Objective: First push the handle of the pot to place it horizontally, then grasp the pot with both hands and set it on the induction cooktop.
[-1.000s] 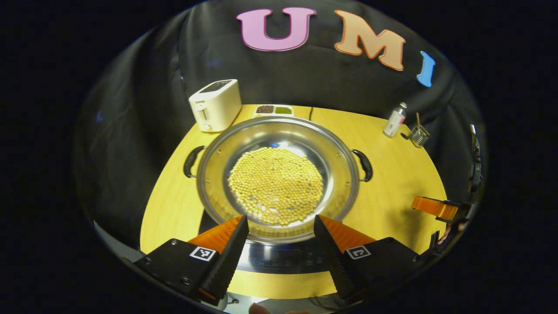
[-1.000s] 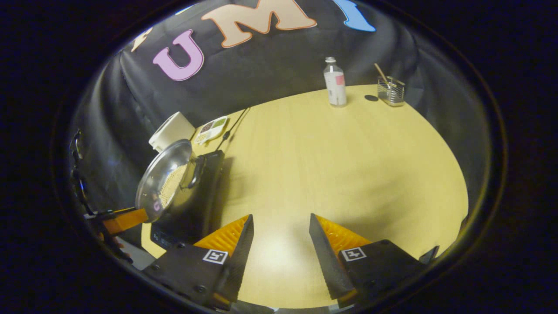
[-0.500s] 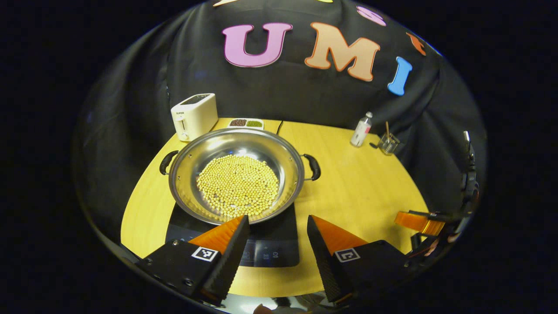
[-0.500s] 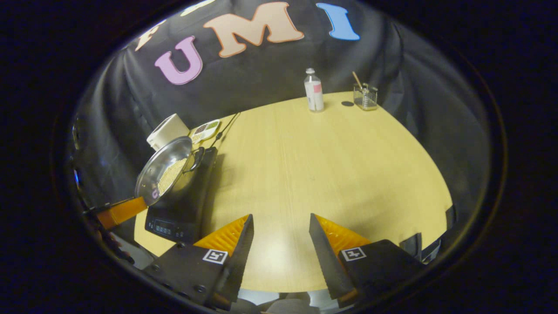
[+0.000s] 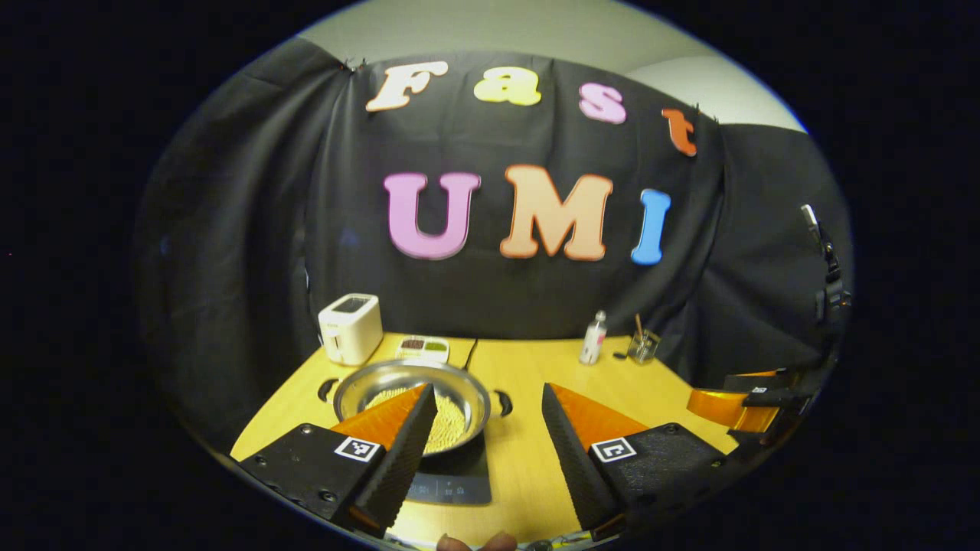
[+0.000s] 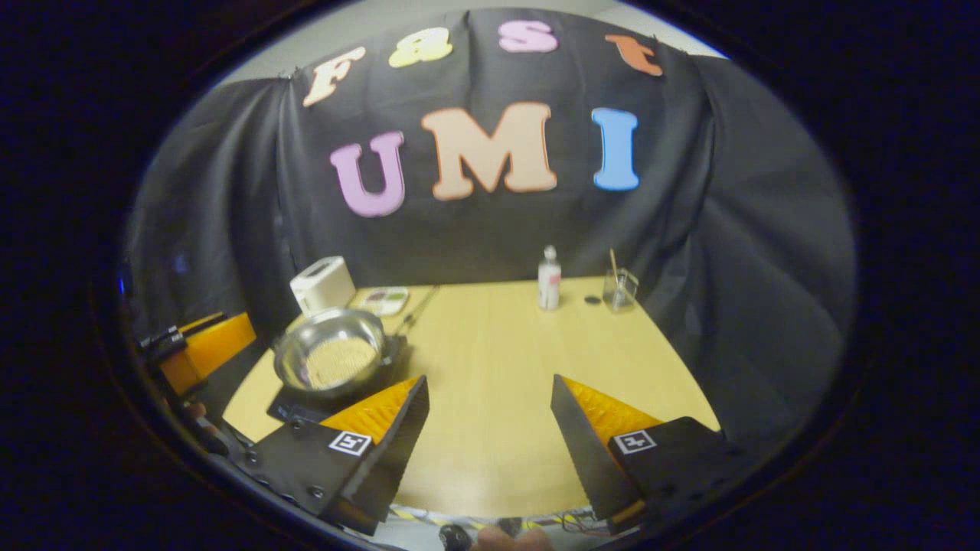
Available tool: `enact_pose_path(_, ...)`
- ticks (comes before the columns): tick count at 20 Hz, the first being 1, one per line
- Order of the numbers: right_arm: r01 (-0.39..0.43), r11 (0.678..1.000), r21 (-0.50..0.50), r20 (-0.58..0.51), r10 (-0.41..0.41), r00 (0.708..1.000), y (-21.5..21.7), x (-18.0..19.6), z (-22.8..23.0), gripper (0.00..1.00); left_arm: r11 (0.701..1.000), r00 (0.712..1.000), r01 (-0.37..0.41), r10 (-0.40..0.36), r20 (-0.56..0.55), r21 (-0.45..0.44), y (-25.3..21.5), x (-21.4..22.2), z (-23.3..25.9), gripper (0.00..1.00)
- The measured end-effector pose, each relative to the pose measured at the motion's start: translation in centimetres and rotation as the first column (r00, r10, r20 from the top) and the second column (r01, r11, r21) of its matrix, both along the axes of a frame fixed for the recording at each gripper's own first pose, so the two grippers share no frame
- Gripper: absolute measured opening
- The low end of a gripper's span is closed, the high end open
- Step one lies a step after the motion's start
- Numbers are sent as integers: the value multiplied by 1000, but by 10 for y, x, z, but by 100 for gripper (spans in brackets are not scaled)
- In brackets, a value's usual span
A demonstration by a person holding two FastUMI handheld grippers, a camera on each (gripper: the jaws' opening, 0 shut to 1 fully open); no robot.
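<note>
A wide steel pot (image 5: 459, 392) filled with yellow beans rests on the black induction cooktop (image 5: 452, 484), its two black handles pointing left and right. My left gripper (image 5: 488, 448) is open, held back near the table's front edge, well short of the pot. In the right gripper view the pot (image 6: 331, 357) sits on the cooktop (image 6: 295, 407) far to the left. My right gripper (image 6: 490, 440) is open over bare table with nothing between its fingers. The right gripper (image 5: 739, 405) also appears at the right edge of the left gripper view.
A white toaster (image 5: 350, 327) and a small tray of beans (image 5: 423, 348) stand at the back left of the yellow table (image 6: 505, 383). A bottle (image 6: 548, 278) and a glass jar with a stick (image 6: 619, 288) stand at the back. A cable runs behind the cooktop.
Both grippers have pulled back and tilted up, away from the pot, so the pot and table look smaller and lower. The pot stays on the cooktop.
</note>
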State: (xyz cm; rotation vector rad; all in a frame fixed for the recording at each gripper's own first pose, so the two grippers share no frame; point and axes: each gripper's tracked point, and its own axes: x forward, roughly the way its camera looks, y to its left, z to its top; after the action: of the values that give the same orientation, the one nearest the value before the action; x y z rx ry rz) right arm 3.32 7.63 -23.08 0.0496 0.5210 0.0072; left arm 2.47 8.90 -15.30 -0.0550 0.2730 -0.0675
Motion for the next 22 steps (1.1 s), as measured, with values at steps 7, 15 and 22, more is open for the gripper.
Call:
enact_pose_path(7,-33,994,-108,329,67,942,-59,0,108,95,1000,978,16,-17,210,6,-55,-12,87,92)
enact_pose_path(15,4,994,-105,459,45,887,-134,-22,125,94,999,960,5,-15,279,37,-96,-20,100,95)
enact_pose_path(22,55,997,-61,441,-22,897,-165,-30,131,95,991,958,133,-135,253,28,-169,5,100,93)
